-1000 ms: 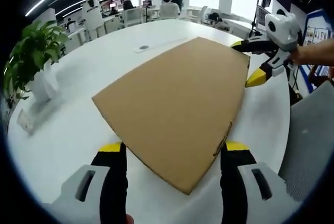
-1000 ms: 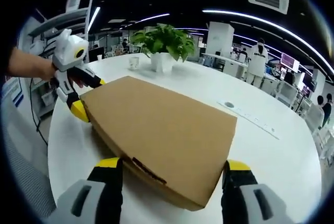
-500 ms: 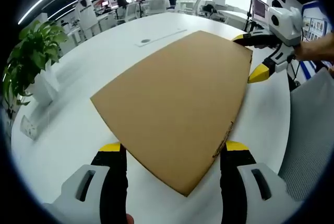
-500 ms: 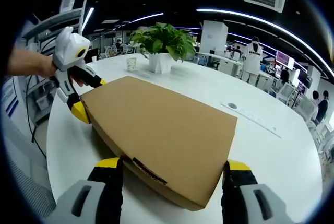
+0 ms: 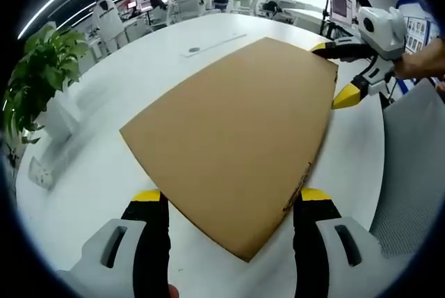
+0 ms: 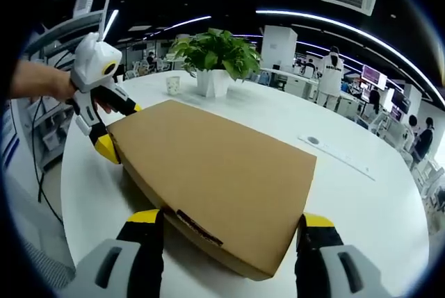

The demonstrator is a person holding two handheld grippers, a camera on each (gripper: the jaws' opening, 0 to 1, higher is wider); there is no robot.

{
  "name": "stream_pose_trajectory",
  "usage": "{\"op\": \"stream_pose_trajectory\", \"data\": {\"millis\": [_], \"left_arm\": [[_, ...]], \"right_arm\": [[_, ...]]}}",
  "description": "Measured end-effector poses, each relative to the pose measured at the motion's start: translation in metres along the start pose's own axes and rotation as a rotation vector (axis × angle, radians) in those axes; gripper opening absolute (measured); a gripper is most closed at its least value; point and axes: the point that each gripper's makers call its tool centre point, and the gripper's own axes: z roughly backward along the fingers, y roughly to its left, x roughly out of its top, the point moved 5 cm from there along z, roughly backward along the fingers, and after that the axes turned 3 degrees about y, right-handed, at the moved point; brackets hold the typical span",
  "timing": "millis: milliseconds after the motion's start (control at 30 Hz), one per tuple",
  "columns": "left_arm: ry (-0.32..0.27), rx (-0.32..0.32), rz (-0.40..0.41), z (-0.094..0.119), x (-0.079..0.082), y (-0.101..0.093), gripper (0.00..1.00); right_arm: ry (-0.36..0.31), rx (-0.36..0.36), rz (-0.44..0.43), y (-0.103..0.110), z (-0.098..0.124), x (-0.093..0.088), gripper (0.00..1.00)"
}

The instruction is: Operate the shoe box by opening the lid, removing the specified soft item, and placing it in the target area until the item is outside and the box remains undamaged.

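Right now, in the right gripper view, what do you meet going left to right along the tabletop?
The left gripper at the box's far-left corner → small cup → potted plant → cardboard box → flat strip with a round disc on the white table.

The flat brown cardboard shoe box lies closed on the white round surface, its plain lid down and level with no gap along the edges that show. Seen from the right gripper view, the same box shows a low side wall facing the camera, with a dark slot or tab mark near its nearest corner. Its top is bare, unprinted and uncreased. What is inside the box cannot be seen.
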Motion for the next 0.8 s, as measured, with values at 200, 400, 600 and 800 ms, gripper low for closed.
{"op": "stream_pose_trajectory", "data": {"millis": [200, 400, 600, 800], "left_arm": [[0.013, -0.005, -0.012, 0.004, -0.005, 0.008, 0.72], [0.039, -0.004, -0.038, 0.007, -0.01, 0.02, 0.72], [0.045, -0.008, -0.048, 0.008, -0.012, 0.029, 0.72], [0.051, -0.002, -0.049, 0.008, -0.013, 0.039, 0.72]], "right_arm": [[0.005, -0.009, -0.009, 0.01, -0.004, 0.004, 0.76], [-0.005, -0.019, -0.03, 0.022, -0.009, 0.01, 0.76], [-0.013, -0.027, -0.058, 0.027, -0.013, 0.016, 0.78], [-0.004, -0.028, -0.061, 0.03, -0.02, 0.022, 0.78]]}}
